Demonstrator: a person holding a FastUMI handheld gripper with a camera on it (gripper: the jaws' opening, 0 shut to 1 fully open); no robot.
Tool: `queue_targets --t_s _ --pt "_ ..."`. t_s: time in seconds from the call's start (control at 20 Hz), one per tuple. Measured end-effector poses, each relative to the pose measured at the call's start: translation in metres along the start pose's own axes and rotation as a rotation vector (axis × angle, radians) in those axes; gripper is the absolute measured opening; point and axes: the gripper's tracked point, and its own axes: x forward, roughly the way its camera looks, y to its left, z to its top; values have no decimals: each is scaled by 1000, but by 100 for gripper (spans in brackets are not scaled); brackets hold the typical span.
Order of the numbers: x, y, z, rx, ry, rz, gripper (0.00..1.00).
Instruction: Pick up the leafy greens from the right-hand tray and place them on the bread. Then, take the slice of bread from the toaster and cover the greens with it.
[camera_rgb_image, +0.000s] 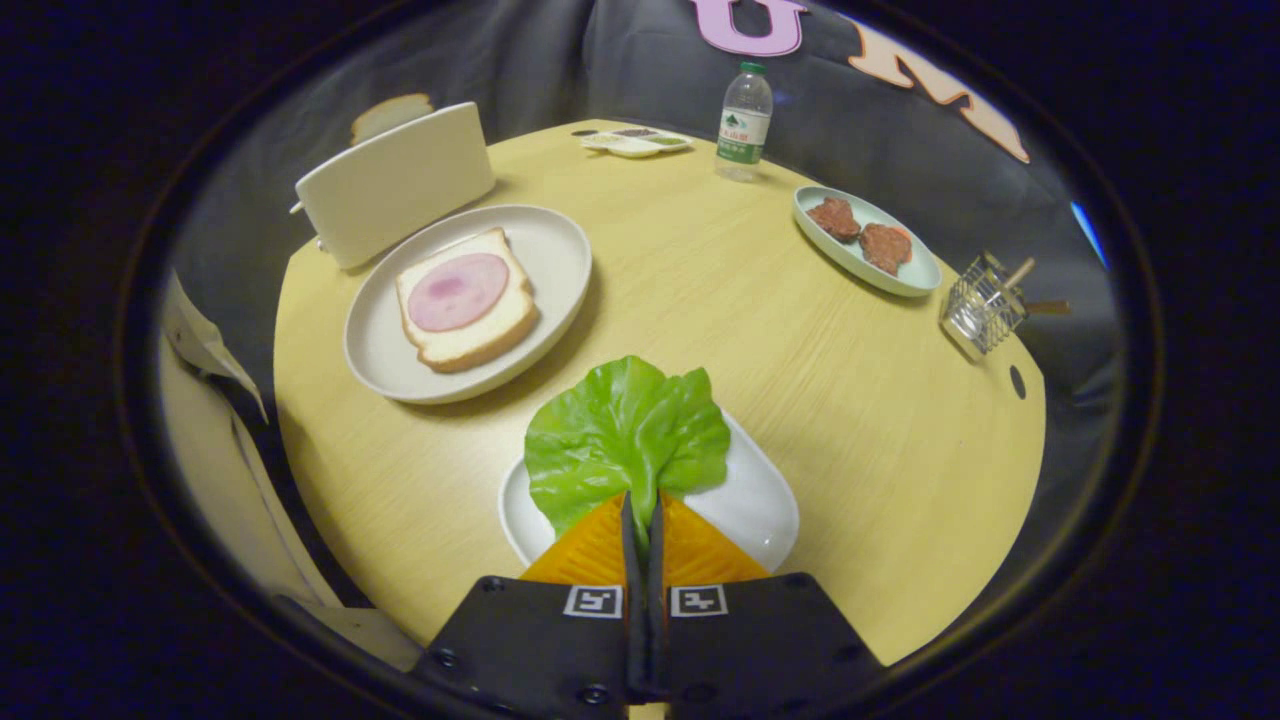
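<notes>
1. Nearest to me is my hand-held gripper (640, 515): its two fingers are drawn together and clamped on the stem end of the lettuce leaf (625, 435), which fans out just ahead of the fingertips over the white tray (765, 505).
2. To the left and further off stands the white toaster (395, 185) with the bread slice (390, 113) poking out of its top; just in front of it sits the round plate (555, 255) carrying the bread with a slice of ham (460, 295). That bread is my target, beyond the fingers and off to the left, well apart from the leaf.
3. Right of there, across the counter (700, 290), come a small dish (635, 143), a water bottle (745, 120), an oval plate of meat patties (865, 245) and a wire basket (985, 305).
4. What could go wrong, as I judge it: the grip is only on the thin stem, so the leaf may slip or tear on the way over, or flop and land half off the bread.
5. Swinging left too low could drag the leaf across the plate rim.
</notes>
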Motion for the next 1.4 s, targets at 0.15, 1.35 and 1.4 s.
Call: queue_targets --t_s 0.15,1.35,1.4 --pt "-9 3 11 1 -24 -5 4" --pt "-33 89 119 -153 -138 55 4" --pt "-31 95 122 -159 -138 70 4"
